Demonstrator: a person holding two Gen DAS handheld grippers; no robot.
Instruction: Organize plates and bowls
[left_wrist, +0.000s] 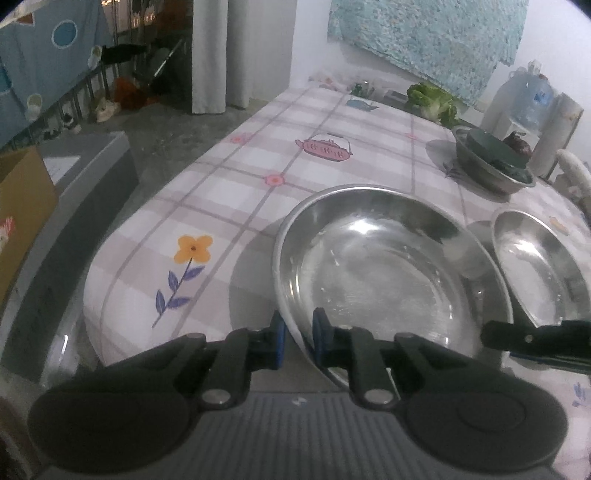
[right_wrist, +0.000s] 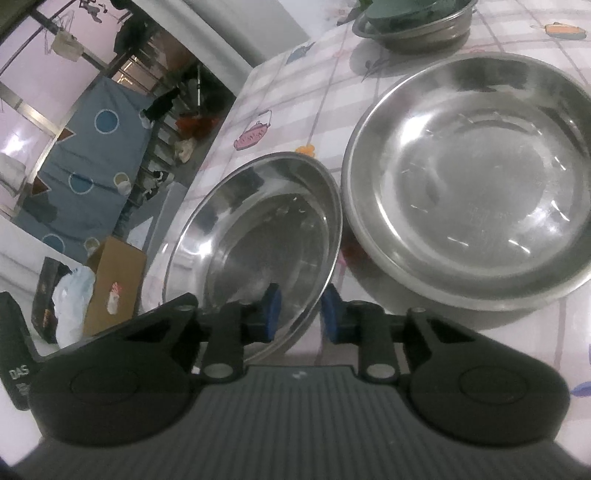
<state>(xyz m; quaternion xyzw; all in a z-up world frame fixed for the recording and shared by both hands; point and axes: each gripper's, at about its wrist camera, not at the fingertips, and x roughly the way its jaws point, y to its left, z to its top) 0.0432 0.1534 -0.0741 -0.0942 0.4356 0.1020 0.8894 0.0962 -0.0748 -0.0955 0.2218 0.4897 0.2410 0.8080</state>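
We have the left gripper (left_wrist: 298, 341) nipped onto the near rim of the big steel plate (left_wrist: 388, 273) at frame centre, and the right gripper (right_wrist: 300, 314) clamped on the smaller steel plate (right_wrist: 255, 236), tilted, at lower centre. Nothing is nested yet; both plates remain to be stacked, perhaps with the bowl stack (left_wrist: 491, 162) at upper right.

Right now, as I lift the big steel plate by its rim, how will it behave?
The steel plate looks rigid, so it shouldn't flex. Its polished rim, pinched at one edge by the left gripper, may slip or swing. Thin walls suggest it is light.
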